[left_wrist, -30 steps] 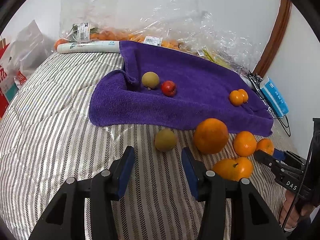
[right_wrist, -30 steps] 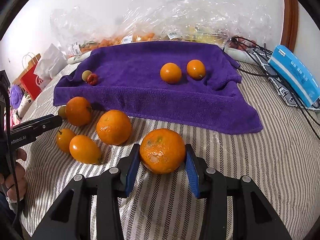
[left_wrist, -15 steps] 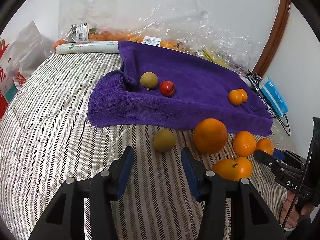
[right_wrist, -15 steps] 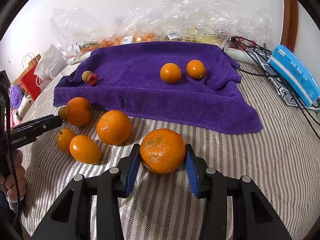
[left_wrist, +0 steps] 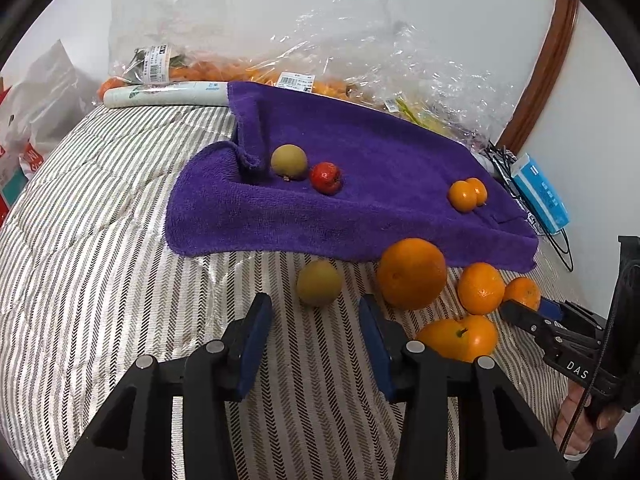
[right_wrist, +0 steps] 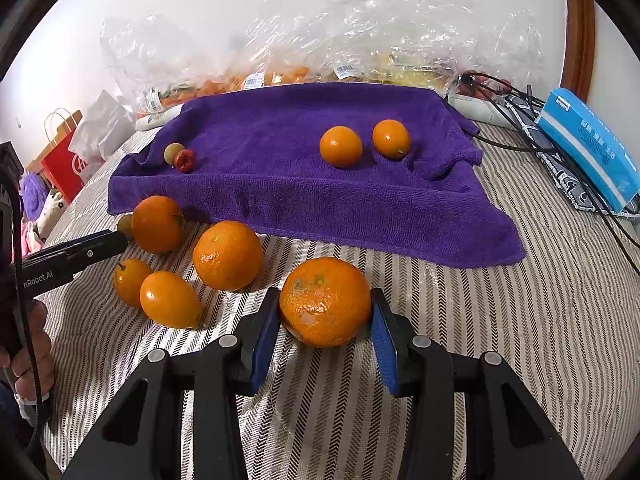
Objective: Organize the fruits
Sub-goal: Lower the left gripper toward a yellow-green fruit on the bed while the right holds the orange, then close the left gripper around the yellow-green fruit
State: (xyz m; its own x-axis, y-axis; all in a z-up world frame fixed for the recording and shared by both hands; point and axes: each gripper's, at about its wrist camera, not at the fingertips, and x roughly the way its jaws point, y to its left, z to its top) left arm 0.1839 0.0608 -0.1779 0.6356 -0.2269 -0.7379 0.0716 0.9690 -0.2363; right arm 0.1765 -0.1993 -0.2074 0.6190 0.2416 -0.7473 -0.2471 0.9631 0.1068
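Two grippers are in my view, both low over the striped bedcover. My right gripper has its blue pads closed against the sides of a big mandarin, which sits on the cover just in front of the purple towel. My left gripper has nothing between its pads; the jaws have just been narrowing, and a greenish-brown fruit lies just beyond the tips, on the cover at the towel's near edge.

To the right of that fruit in the left view I see a large orange, then a smaller mandarin, and two glossy orange fruits touching each other nearer me.

On the towel I count four pieces: a second greenish fruit just beside a small red fruit at the left end, and a pair of small oranges well apart from those, toward the right.

Clear plastic bags of produce lie against the wall behind the towel, and a blue box rests at the far right.
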